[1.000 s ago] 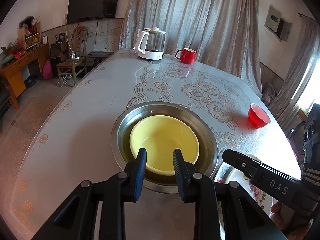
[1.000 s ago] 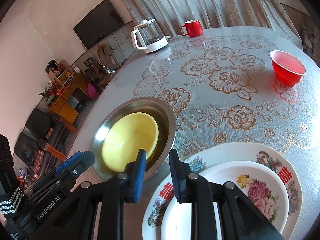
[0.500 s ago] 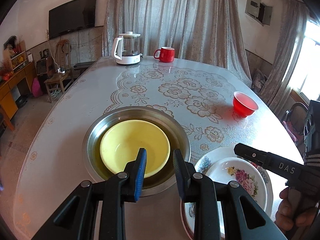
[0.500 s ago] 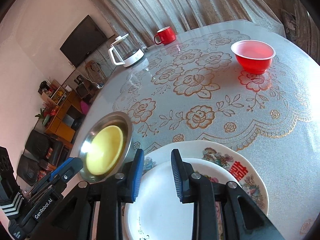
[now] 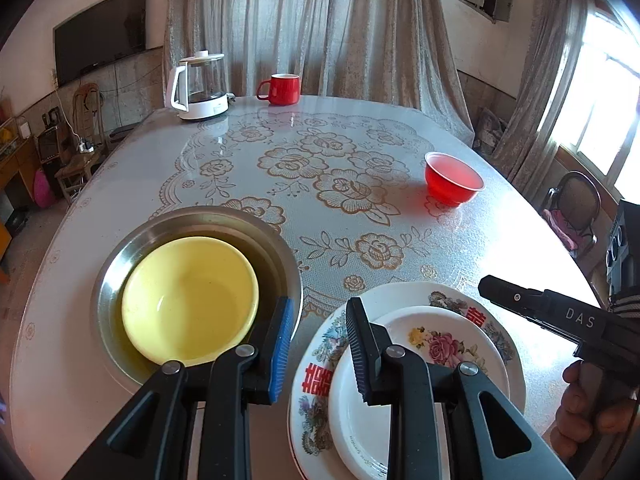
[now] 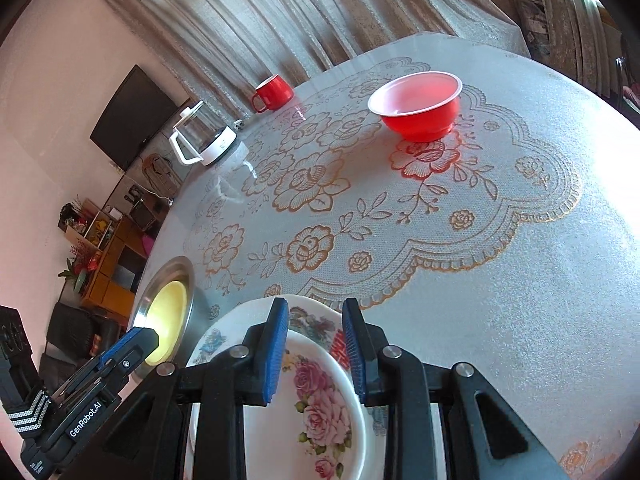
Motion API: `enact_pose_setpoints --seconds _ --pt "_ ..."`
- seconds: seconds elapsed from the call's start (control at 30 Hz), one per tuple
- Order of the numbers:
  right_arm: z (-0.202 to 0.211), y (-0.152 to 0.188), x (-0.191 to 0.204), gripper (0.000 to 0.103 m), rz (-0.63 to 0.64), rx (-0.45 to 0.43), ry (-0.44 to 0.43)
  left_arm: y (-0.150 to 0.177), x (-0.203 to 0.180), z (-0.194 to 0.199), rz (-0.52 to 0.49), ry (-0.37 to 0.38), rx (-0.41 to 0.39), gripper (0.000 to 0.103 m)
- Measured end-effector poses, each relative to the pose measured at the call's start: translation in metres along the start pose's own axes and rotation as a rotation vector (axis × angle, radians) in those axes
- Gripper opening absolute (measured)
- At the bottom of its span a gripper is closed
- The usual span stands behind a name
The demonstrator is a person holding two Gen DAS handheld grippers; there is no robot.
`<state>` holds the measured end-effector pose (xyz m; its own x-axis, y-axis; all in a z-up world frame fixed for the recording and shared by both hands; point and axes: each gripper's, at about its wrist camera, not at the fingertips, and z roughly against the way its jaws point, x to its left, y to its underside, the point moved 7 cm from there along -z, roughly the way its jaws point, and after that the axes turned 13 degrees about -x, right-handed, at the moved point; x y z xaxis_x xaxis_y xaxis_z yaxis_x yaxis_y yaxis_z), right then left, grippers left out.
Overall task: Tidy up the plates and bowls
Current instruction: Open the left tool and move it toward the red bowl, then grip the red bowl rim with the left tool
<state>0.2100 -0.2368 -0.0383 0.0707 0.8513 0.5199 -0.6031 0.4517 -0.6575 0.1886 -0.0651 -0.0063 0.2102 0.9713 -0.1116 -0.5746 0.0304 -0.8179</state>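
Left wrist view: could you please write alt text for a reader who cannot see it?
The left gripper, empty, hangs over a table between a yellow bowl nested in a steel basin and two stacked floral plates. Farther off stand a red bowl, red mug and kettle.

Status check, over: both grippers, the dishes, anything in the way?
Left gripper and right gripper open, empty. Yellow bowl inside steel basin; small floral plate stacked on large one. Red plastic bowl apart, nothing blocking.

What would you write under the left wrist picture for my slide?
Empty left gripper hovering between a yellow bowl nested in a steel basin and two stacked flowered plates.
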Motion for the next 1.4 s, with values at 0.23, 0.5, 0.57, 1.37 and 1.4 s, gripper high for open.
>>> enact_pose_setpoints --seconds 0.23,0.5,0.57,1.37,1.4 --pt "0.006 -0.008 -0.037 0.032 -0.064 -0.009 0.041 0.004 -0.010 -0.017 0.031 0.058 0.072 0.028" --pt "0.005 -0.020 -0.068 0.028 -0.101 -0.031 0.074 -0.013 -0.028 -0.030 0.038 0.124 0.093 0.027" --pt "0.005 -0.030 -0.070 0.026 -0.095 -0.048 0.072 -0.019 -0.033 -0.036 0.062 0.152 0.107 0.026" --pt "-0.064 -0.152 -0.132 0.019 -0.227 -0.111 0.094 -0.104 -0.127 -0.187 0.232 0.337 0.233 0.025" --pt "-0.068 -0.155 -0.134 0.019 -0.234 -0.112 0.094 -0.105 -0.131 -0.195 0.239 0.344 0.239 0.025"
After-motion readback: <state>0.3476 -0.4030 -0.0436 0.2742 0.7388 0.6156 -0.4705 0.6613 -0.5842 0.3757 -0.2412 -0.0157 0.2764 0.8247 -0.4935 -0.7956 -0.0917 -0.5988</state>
